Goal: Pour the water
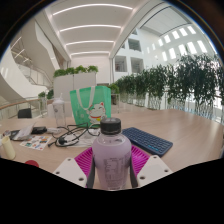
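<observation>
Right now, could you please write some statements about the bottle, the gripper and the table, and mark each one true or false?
1. The bottle stands between the fingers of the gripper. True.
2. The bottle has no cap. False: a white cap closes its top.
3. A dark keyboard lies on the table, beyond the fingers and beside the bottle. True.
4. The bottle lies on its side. False: it is upright.
5. A green bag stands on the table beyond the bottle. True.
6. The gripper's pads are blue. False: they are magenta, one at each side of the bottle.
</observation>
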{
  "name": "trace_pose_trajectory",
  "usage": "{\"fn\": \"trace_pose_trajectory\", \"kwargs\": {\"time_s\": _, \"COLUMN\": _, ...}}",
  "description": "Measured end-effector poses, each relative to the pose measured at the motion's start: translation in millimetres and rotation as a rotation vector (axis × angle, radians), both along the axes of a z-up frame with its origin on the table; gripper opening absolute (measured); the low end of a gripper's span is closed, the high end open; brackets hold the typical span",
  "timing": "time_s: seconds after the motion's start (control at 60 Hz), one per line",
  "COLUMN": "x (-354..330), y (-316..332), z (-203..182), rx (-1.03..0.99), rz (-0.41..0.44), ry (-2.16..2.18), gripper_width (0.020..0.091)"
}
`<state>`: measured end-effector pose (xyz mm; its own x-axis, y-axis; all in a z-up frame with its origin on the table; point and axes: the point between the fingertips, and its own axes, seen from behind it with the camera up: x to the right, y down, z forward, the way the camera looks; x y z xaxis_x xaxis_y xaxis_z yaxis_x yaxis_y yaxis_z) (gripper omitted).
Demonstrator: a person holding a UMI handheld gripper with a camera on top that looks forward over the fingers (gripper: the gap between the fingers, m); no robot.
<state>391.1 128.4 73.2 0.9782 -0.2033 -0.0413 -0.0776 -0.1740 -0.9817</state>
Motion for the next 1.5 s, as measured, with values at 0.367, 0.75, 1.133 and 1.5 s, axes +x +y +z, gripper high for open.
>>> {"fn": "trace_pose_trajectory", "kwargs": {"time_s": 0.367, "x": -93, "y": 3, "z": 141, "rx": -0.073, "rz": 0.067, "ry": -0.396, "gripper_width": 0.0424}}
{"fn": "trace_pose_trajectory", "kwargs": {"time_s": 0.75, "x": -388, "y": 48, "z": 141, "rx": -0.192, "rz": 0.338, "ry": -1.777, "gripper_width": 0.0424}}
{"fn": "trace_pose_trajectory", "kwargs": {"time_s": 1.133, "x": -426, "y": 41, "z": 81, "rx": -0.422, "rz": 0.55, "ry": -2.344, "gripper_width": 0.0425}}
{"fn": "trace_pose_trajectory", "kwargs": {"time_s": 1.5, "x": -397, "y": 40, "z": 179, "rx": -0.049, "rz": 0.196, "ry": -0.75, "gripper_width": 0.0453}}
